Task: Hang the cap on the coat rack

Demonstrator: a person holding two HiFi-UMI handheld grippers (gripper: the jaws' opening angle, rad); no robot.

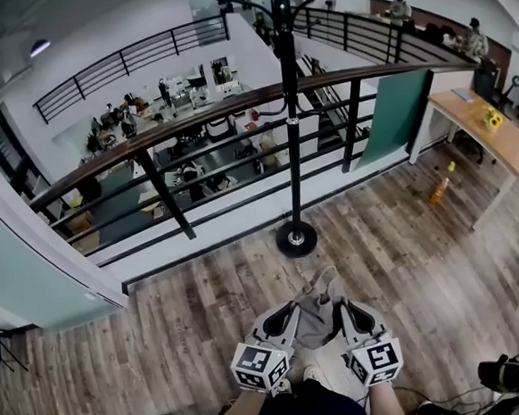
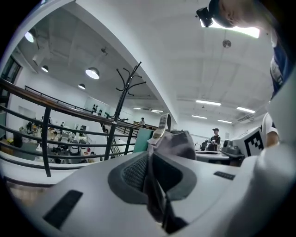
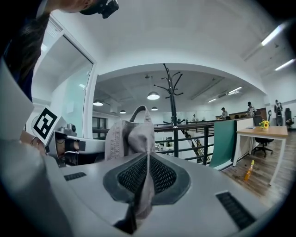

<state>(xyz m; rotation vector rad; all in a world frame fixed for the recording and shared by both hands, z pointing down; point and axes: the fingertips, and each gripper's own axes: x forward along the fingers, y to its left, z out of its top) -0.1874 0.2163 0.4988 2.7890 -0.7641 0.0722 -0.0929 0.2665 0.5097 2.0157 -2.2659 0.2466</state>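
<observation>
Standing on the wooden floor [image 1: 205,314] a little back from the coat rack [image 1: 289,110], the person holds the grey cap [image 1: 320,321] low in front of the body, slung between the two grippers. The left gripper [image 1: 284,316] has its jaws pinched together on one edge of the cap's cloth. The right gripper [image 1: 347,313] is clamped on the opposite edge in the same way. The fabric bunches up above the mesh pads and the strap loop pokes up at the top.

The rack is a black pole on a round base, its hooks spreading out high overhead. Plain floorboards lie between the grippers and that base. Just behind the rack runs a dark railing [image 1: 163,178] with a wooden handrail, and beyond it is a lower level crowded with desks and people. To the right a green panel [image 1: 395,115] stands against the railing. Next to it is a wooden bench [image 1: 486,135] with something yellow on top, and an orange bottle [image 1: 440,188] stands on the floor near its leg.
</observation>
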